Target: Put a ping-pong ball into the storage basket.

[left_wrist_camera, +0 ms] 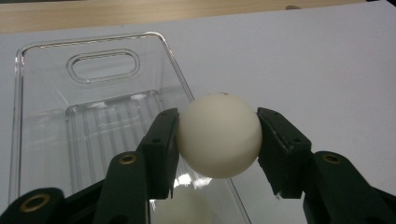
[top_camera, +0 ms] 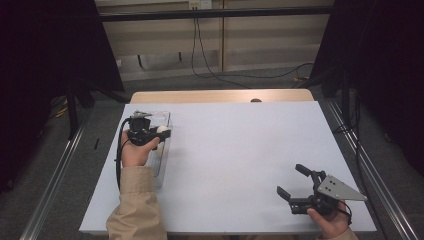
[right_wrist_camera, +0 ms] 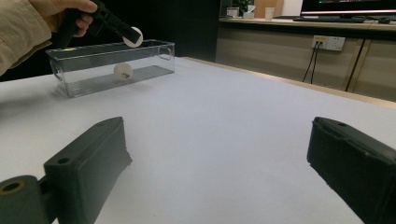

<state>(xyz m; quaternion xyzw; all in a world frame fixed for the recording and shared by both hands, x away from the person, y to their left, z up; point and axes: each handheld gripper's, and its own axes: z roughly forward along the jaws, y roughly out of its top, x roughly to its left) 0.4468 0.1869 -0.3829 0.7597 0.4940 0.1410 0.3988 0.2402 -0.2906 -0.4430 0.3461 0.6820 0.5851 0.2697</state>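
Observation:
My left gripper is shut on a white ping-pong ball, held just above the right long wall of a clear plastic bin at the table's left. A second white ball lies on the bin's floor below. My right gripper stands open near the front right corner of the table, nothing between its jaws.
The white table top stretches wide between the bin and my right gripper. A wooden strip runs along its far edge. Cables lie on the floor behind; black frames stand at both sides.

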